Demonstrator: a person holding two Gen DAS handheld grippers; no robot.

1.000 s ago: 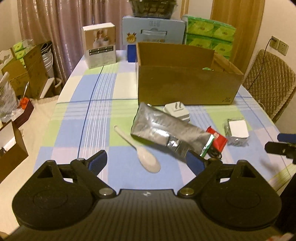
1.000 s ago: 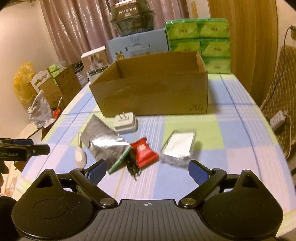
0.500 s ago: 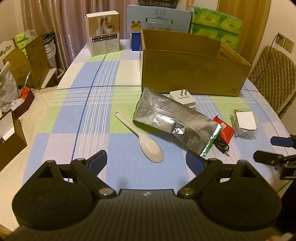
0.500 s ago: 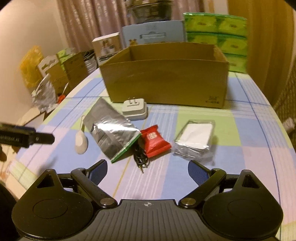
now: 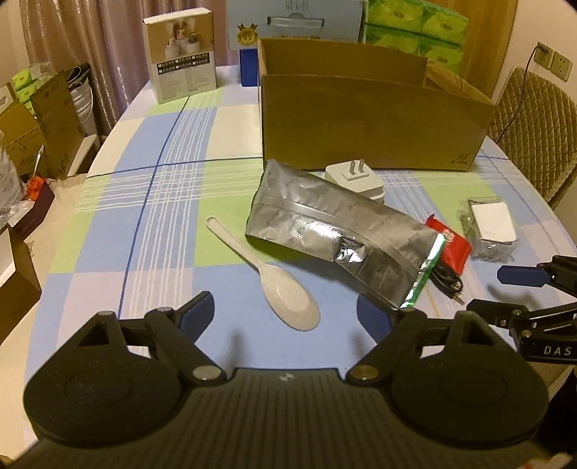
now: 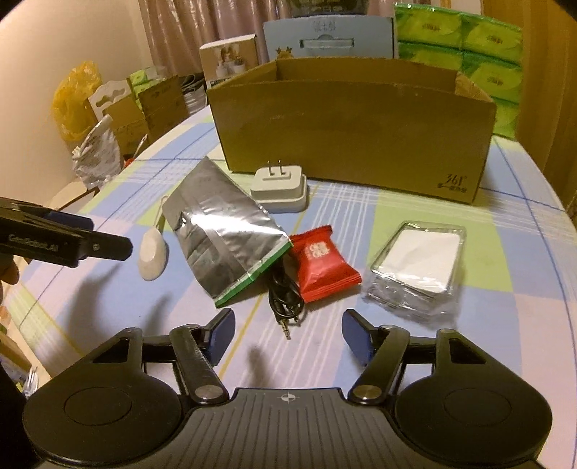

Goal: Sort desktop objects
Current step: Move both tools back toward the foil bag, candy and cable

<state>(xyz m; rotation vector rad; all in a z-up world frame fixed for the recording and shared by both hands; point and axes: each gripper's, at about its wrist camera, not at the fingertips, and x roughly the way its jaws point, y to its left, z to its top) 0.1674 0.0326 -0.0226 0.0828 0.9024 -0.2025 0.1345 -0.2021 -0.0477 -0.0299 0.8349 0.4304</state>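
Note:
On the checked tablecloth lie a white spoon (image 5: 267, 274), a silver foil bag (image 5: 335, 234), a white charger plug (image 5: 355, 178), a red candy packet (image 6: 322, 263), a black audio cable (image 6: 285, 299) and a wrapped white card pack (image 6: 418, 267). Behind them stands an open cardboard box (image 5: 360, 133). My left gripper (image 5: 286, 312) hovers over the spoon's bowl, its jaws closing and touching nothing. My right gripper (image 6: 288, 332) hangs just before the cable's jack plug, its jaws closing with nothing pressed between them.
A small product box (image 5: 180, 54), a pale blue carton (image 5: 294, 21) and green tissue packs (image 6: 465, 39) stand behind the cardboard box. A quilted chair (image 5: 533, 130) is at the right. Cartons and bags crowd the floor to the left of the table.
Both grippers have sunk toward the table and come closer to the objects. The right jaws have narrowed clearly, the left jaws slightly. The objects have not moved.

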